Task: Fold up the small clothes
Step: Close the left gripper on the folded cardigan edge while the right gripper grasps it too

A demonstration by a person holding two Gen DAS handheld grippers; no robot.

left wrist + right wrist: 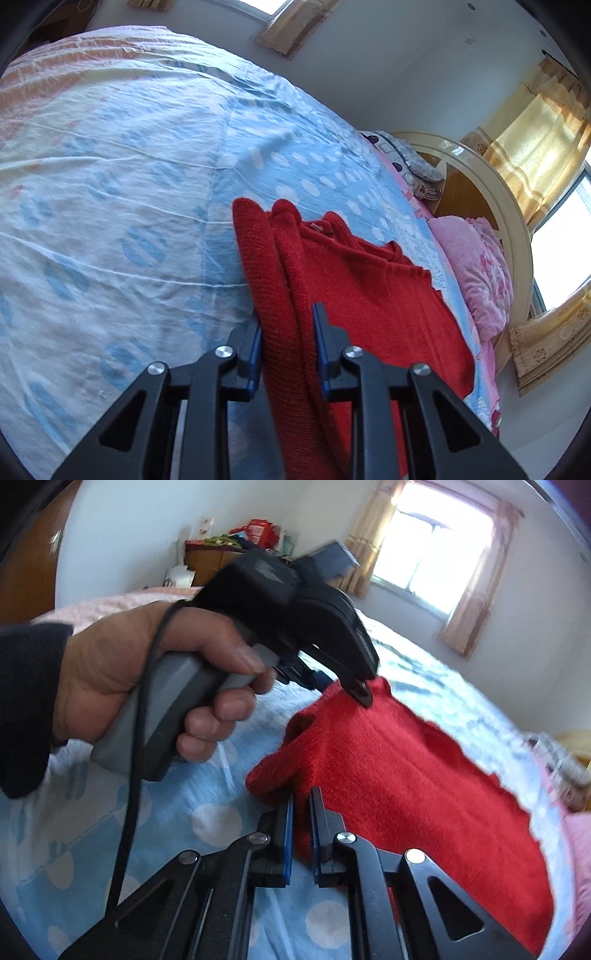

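A small red knitted sweater lies on the bed with its folded sleeve and side edge running toward me. My left gripper is shut on that bunched edge, the knit filling the gap between its blue pads. In the right wrist view the same sweater spreads to the right. My right gripper is shut on a lower corner of it, with a thin fold of knit pinched between the pads. The left gripper, held by a person's hand, bites the sweater's far corner.
The bed carries a blue and white spotted sheet. A pink quilt and a patterned pillow lie by the cream headboard. Curtained windows and a cluttered wooden cabinet stand beyond the bed.
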